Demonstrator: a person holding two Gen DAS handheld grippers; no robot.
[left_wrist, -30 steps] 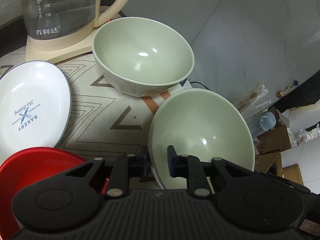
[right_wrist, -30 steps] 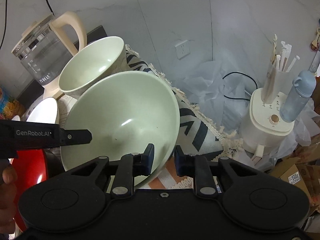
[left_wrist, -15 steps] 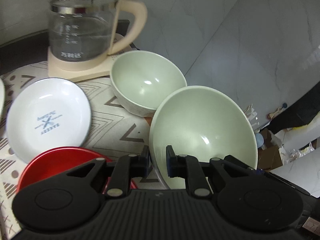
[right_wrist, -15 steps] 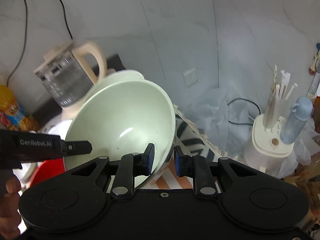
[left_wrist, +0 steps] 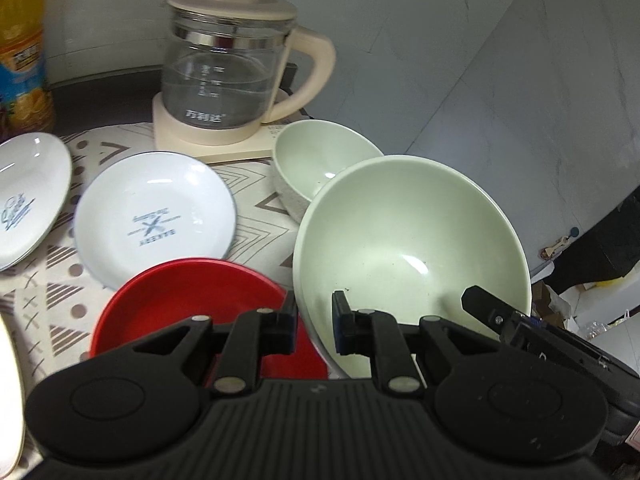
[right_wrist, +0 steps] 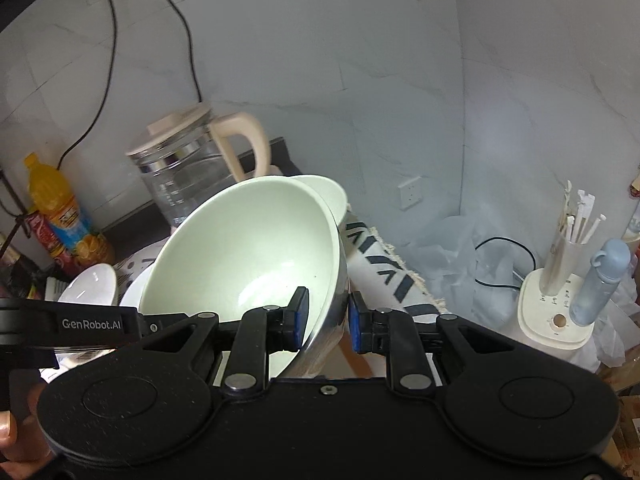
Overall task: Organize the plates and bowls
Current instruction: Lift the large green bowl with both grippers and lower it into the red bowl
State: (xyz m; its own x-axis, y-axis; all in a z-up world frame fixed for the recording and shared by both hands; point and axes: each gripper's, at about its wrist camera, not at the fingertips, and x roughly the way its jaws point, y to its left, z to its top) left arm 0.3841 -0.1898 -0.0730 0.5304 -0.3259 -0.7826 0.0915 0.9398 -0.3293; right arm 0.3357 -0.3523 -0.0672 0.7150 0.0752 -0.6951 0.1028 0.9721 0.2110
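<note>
The desk [left_wrist: 256, 220], under a patterned cloth, carries a kettle [left_wrist: 224, 68] at the back, with an orange bottle [left_wrist: 20, 48] to its left. Held above the cloth is the big bowl [left_wrist: 408, 240], pale green and tilted, gripped from two sides. The left hand-held gripper [left_wrist: 314, 322] is clamped on its left rim, one pad inside the bowl and one outside. The right hand-held gripper [right_wrist: 328, 320] is clamped on the opposite rim the same way. Just behind the big bowl a small bowl [left_wrist: 320, 164], also pale green, rests on the cloth near the kettle's base. A white plate [left_wrist: 154, 216] lies left of the small bowl, and a second white plate [left_wrist: 28, 200] lies further left at the frame's edge. A red plate [left_wrist: 192, 304] sits nearest, partly hidden behind the left hand-held gripper.
</note>
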